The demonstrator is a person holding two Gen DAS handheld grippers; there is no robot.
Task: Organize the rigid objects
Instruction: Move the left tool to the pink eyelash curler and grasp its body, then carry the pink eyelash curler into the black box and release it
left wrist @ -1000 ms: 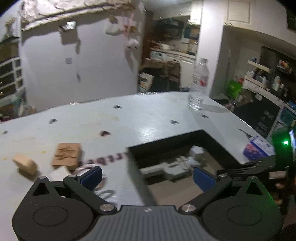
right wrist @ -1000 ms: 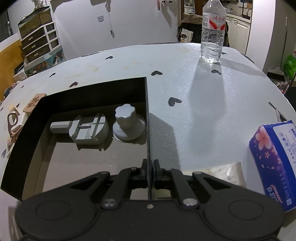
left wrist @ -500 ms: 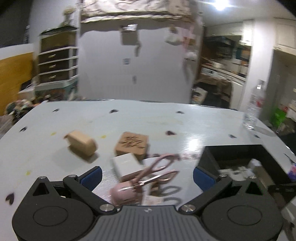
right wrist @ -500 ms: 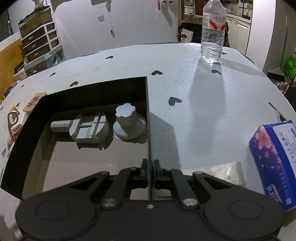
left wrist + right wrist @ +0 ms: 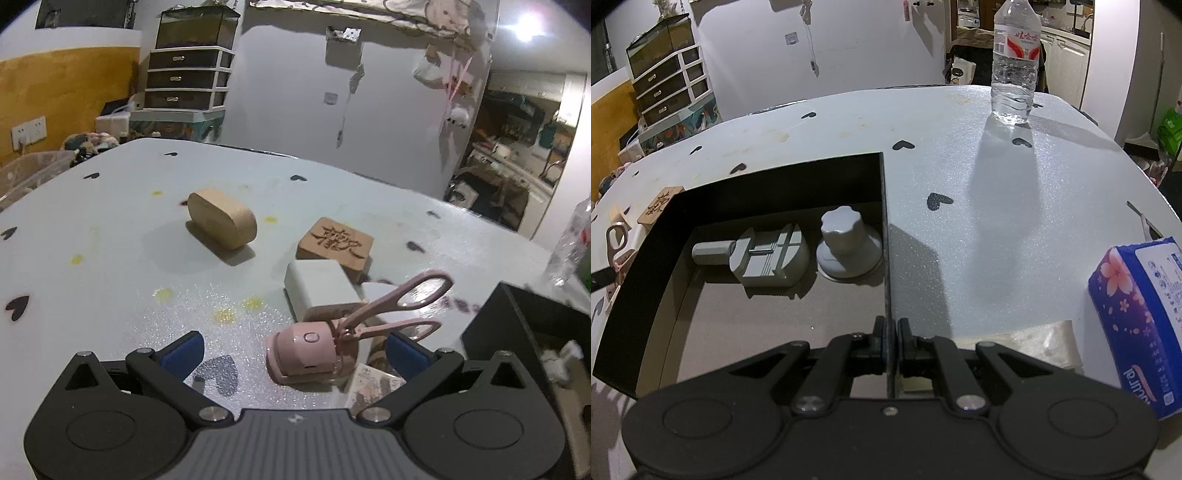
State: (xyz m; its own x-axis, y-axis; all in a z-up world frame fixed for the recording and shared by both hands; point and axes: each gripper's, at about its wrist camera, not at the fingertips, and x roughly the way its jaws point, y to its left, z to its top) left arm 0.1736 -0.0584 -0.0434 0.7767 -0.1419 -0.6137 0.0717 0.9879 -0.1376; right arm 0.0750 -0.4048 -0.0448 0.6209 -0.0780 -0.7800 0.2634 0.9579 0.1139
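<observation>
While our right tool (image 5: 889, 328) stays pinched tight on the thin right wall of the black box (image 5: 639, 280), our left tool (image 5: 291, 350) hangs over the desk (image 5: 110, 258) with its blue pads (image 5: 183, 350) spread wide and nothing gripped. Between those pads lies the pink eyelash curler (image 5: 314, 350), its loop handles pointing up toward the right; we see no pad touching it. Just behind it sits a white block (image 5: 317, 288), touching a carved wooden square (image 5: 336, 240) further back. An oval wooden block (image 5: 221, 218) rests well apart to the left. Inside the box, against its far wall, we find a grey clamp-like part (image 5: 768, 258) and, just beside it in the right corner, a grey knob (image 5: 847, 243). On the desk beyond stands a water bottle (image 5: 1015, 62), and a tissue pack (image 5: 1137, 314) lies near the right edge.
</observation>
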